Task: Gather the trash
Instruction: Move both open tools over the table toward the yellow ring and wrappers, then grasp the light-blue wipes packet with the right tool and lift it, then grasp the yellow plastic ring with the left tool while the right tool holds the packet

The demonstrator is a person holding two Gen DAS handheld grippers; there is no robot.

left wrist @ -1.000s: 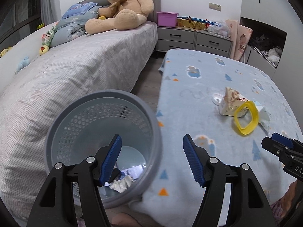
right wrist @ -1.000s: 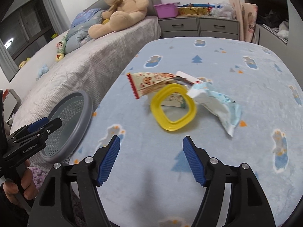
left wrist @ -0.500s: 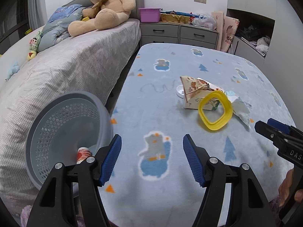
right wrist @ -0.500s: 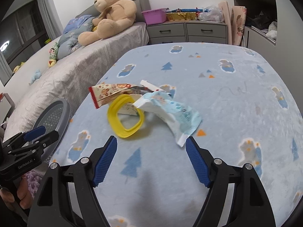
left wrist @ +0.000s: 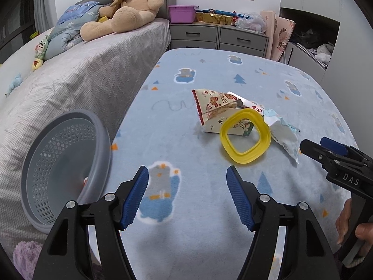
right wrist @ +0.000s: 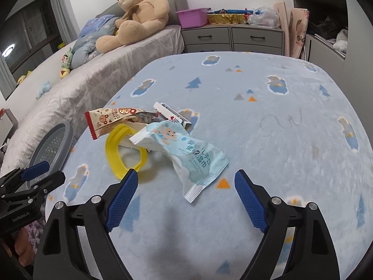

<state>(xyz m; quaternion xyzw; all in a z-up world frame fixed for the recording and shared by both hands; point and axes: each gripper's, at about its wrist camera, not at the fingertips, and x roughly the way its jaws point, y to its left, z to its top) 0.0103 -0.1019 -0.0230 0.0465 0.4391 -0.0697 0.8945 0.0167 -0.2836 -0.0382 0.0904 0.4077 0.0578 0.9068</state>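
Note:
A pile of trash lies on the blue blanket: a yellow plastic ring (left wrist: 245, 138) (right wrist: 123, 151), a beige snack wrapper (left wrist: 213, 103) (right wrist: 112, 120), a small white carton (left wrist: 233, 126) under them, and a light blue wet-wipe packet (right wrist: 186, 154) (left wrist: 283, 135). A grey perforated trash basket (left wrist: 63, 163) (right wrist: 52, 147) stands tilted at the blanket's left edge. My left gripper (left wrist: 187, 196) is open and empty, short of the ring. My right gripper (right wrist: 185, 200) is open and empty, just before the wipe packet.
A bed (left wrist: 77, 79) with a teddy bear (left wrist: 126, 7) and small toys runs along the left. Grey drawers (left wrist: 219, 37) with a purple box (left wrist: 181, 14) stand at the back. A wardrobe edge (left wrist: 326, 46) is at the right.
The left gripper swung right, from over the basket to over the blanket facing the trash. The right gripper shifted right and closer, now centred on the wipe packet.

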